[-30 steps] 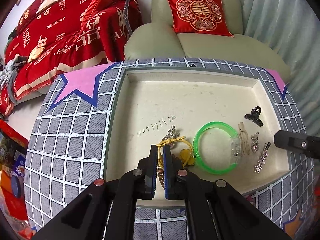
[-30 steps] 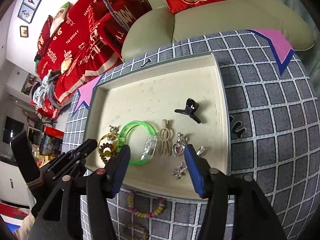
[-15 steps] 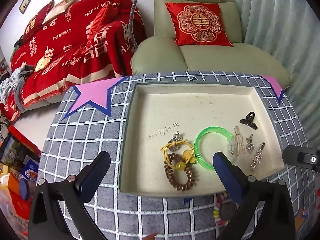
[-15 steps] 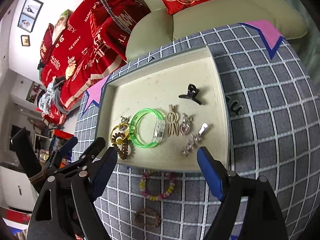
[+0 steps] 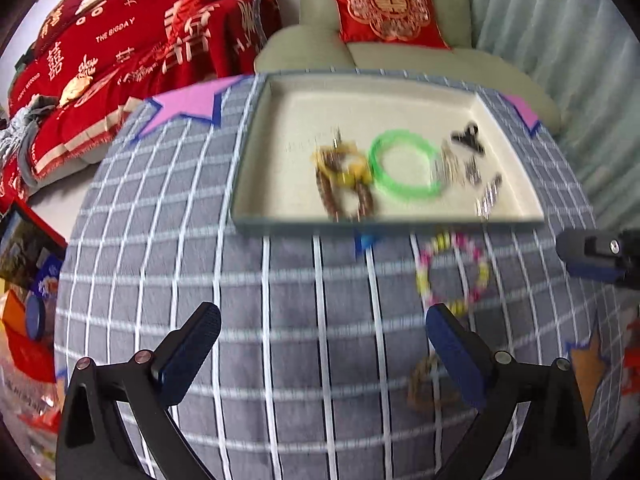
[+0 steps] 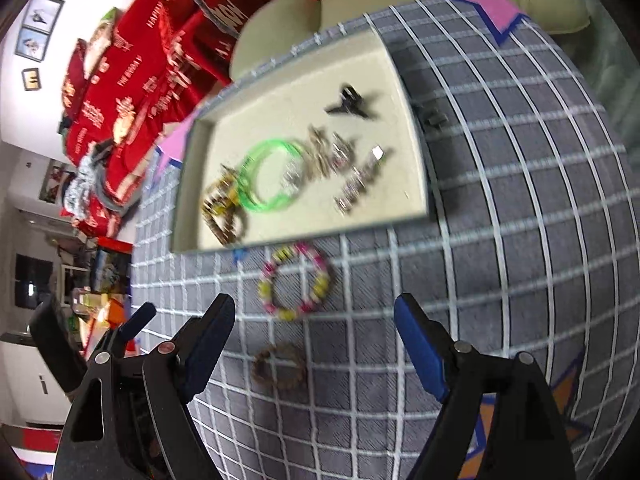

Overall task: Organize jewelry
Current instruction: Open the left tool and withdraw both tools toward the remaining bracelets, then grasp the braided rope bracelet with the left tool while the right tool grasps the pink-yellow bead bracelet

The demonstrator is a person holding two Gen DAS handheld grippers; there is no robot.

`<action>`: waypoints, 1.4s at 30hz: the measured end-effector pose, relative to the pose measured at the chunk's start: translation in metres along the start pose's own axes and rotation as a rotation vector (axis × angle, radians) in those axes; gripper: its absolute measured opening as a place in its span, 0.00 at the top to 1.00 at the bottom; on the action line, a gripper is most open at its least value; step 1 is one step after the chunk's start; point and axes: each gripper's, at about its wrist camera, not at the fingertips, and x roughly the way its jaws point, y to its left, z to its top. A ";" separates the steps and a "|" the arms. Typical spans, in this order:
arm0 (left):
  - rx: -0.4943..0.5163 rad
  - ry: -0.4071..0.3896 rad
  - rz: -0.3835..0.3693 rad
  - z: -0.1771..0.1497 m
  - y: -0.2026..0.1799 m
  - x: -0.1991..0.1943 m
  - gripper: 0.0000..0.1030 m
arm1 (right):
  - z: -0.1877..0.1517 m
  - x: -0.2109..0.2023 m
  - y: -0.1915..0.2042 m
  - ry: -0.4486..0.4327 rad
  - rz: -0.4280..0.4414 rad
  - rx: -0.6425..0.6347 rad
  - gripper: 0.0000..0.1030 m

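A cream tray (image 5: 280, 160) (image 6: 384, 216) on the grey checked cloth holds a green bangle (image 5: 404, 170) (image 6: 268, 176), a brown and yellow hair-tie cluster (image 5: 344, 184) (image 6: 222, 208), a black claw clip (image 5: 468, 138) (image 6: 350, 102) and several small silver pieces (image 6: 356, 184). A pink and yellow bead bracelet (image 5: 452, 270) (image 6: 296, 282) and a brown bead bracelet (image 5: 428, 384) (image 6: 278, 364) lie on the cloth in front of the tray. My left gripper (image 5: 322, 338) is open and empty above the cloth. My right gripper (image 6: 316, 330) is open and empty, just short of the two bracelets.
A small dark item (image 6: 434, 116) lies on the cloth right of the tray. A beige armchair with a red cushion (image 5: 384, 4) stands behind the table, and a red-covered sofa (image 5: 120, 40) at left. Clutter lies on the floor at left (image 5: 28, 280).
My left gripper opened, left the brown hair tie in the tray and drew back. Both grippers pulled back toward the table's front, bringing the two bracelets on the cloth into view.
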 end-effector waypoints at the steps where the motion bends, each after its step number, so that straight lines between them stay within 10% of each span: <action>1: 0.000 0.014 -0.002 -0.007 -0.002 0.001 0.00 | -0.002 0.002 -0.001 0.009 -0.013 0.006 0.18; 33: -0.006 0.137 0.018 -0.040 -0.023 0.031 0.00 | 0.005 0.074 0.041 0.052 -0.317 -0.115 0.19; 42: 0.007 0.137 0.024 -0.041 -0.027 0.032 0.00 | 0.000 0.088 0.071 0.031 -0.445 -0.258 0.50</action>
